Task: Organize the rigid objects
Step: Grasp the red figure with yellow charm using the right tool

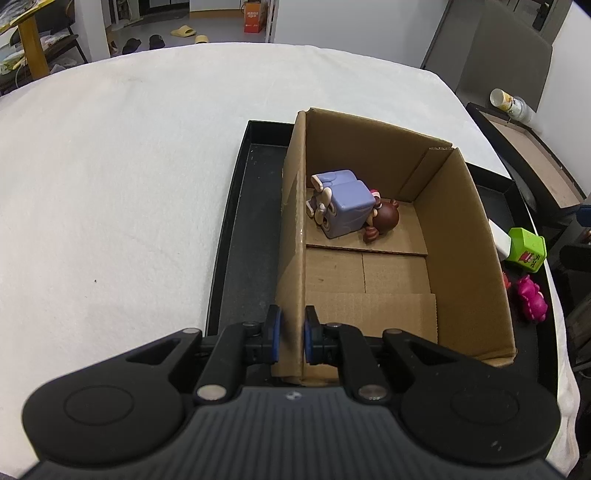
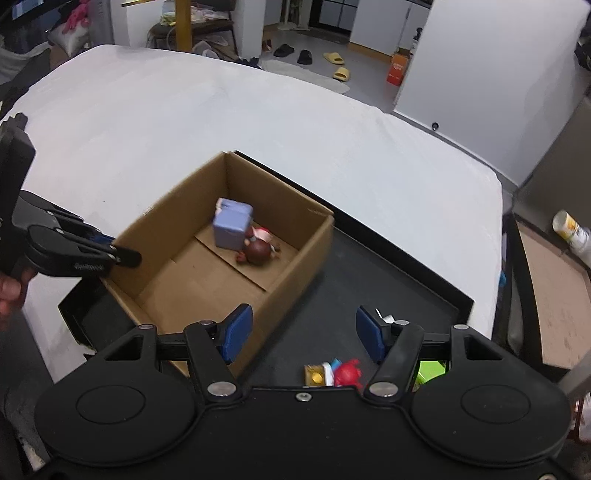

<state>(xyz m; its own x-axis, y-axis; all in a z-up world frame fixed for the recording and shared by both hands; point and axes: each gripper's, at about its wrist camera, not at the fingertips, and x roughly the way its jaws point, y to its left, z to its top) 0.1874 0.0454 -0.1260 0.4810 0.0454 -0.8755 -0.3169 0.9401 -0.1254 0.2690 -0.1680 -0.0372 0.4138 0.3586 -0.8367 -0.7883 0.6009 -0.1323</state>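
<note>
The left gripper (image 1: 292, 334) pinches the box (image 1: 458, 236) wall; the right gripper (image 2: 301, 338) fingers gape wide. A hard tug could tip the box.

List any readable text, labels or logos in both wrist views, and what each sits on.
No text can be read in full.
Green box: red and dark print on its face, too blurred to read.
Orange carton on the floor: pale lettering, too small.
Left gripper: pale embossed word on its arm, blurred.
Tipped can: printed label, unreadable.
Cardboard box: no print visible.
</note>
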